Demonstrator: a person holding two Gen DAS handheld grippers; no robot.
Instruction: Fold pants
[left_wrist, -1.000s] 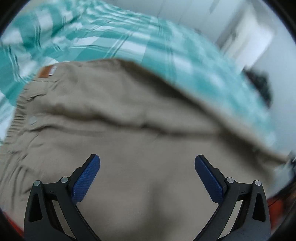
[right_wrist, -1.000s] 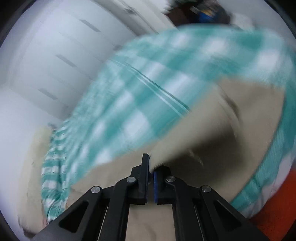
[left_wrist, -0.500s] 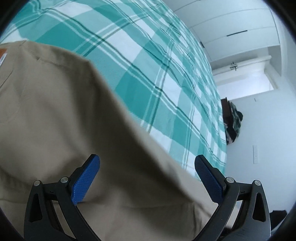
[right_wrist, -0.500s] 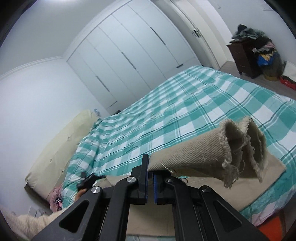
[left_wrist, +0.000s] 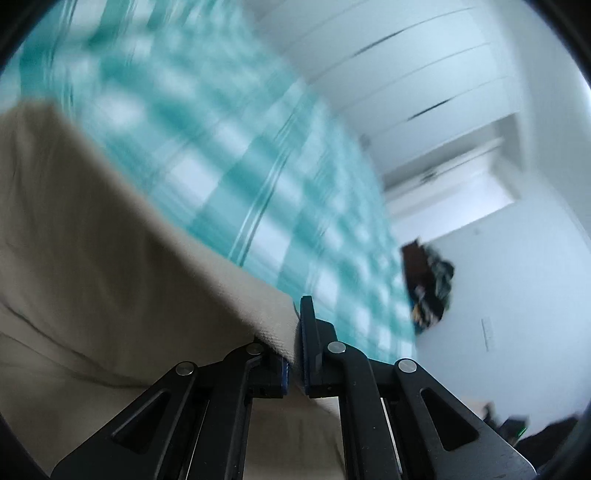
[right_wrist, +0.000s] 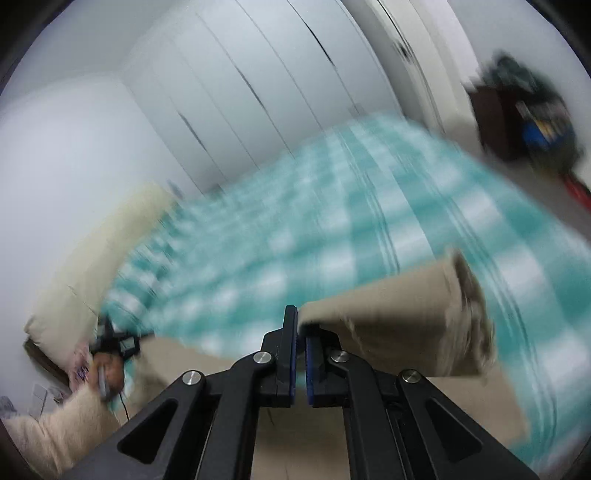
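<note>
The beige pants (left_wrist: 92, 258) lie on a teal and white checked bed cover (left_wrist: 229, 155). My left gripper (left_wrist: 293, 354) is shut on the folded edge of the pants and holds it lifted. My right gripper (right_wrist: 300, 332) is shut on the leg end of the pants (right_wrist: 399, 325), which hangs to the right with its frayed hems (right_wrist: 469, 291) open, above the bed cover (right_wrist: 295, 229). Both views are blurred by motion.
White wardrobe doors (right_wrist: 258, 74) stand behind the bed. A cream headboard (right_wrist: 96, 251) is at the left. A dark dresser piled with clothes (right_wrist: 524, 110) stands at the right, also in the left wrist view (left_wrist: 428, 288). A doorway (left_wrist: 454, 173) is beyond the bed.
My left gripper has closed on the pants' edge; it was open half a second ago. The right gripper still holds the leg end and has swung with it.
</note>
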